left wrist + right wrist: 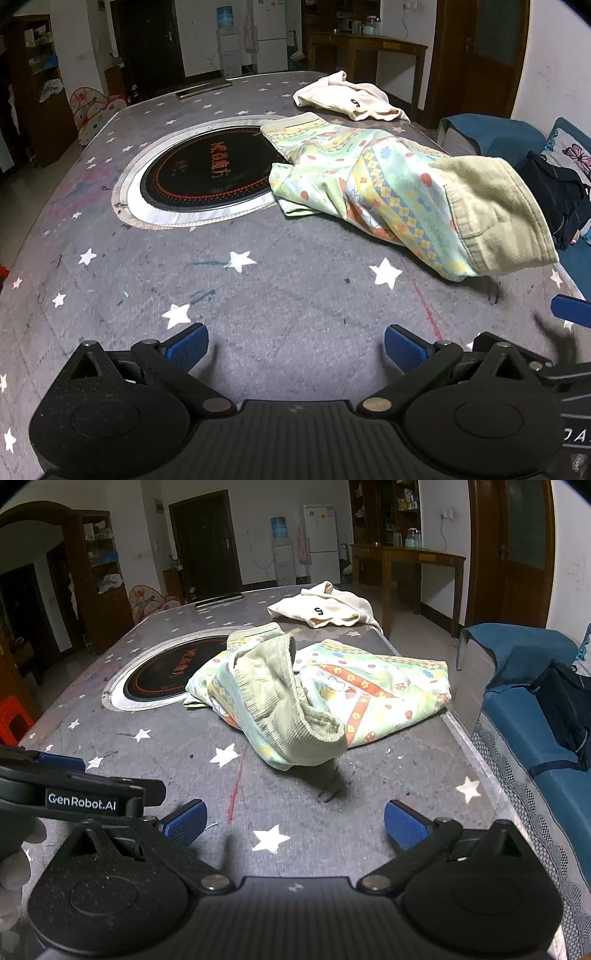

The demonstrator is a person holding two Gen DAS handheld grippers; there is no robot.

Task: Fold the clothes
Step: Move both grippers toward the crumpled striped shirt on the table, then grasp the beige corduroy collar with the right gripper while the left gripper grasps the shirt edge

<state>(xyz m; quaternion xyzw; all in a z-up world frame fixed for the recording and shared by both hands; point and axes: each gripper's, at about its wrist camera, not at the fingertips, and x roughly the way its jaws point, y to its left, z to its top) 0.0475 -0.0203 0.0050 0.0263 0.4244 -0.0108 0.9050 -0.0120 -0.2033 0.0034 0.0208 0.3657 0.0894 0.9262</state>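
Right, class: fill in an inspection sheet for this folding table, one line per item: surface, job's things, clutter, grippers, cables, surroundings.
Surface: grey star-print table cover, scribbled, with a round black hob inset.
Job's things: patterned garment crumpled, overlapping the hob's rim; cream garment bunched at the far edge.
Clutter: nothing seen.
Grippers: left gripper and right gripper both open, empty.
Cables: nothing seen on the table.
Surroundings: blue sofa beside the table, dark bag on it.

A crumpled pastel patterned garment [332, 698] lies mid-table, with a cream garment marked 5 [325, 607] lying beyond.
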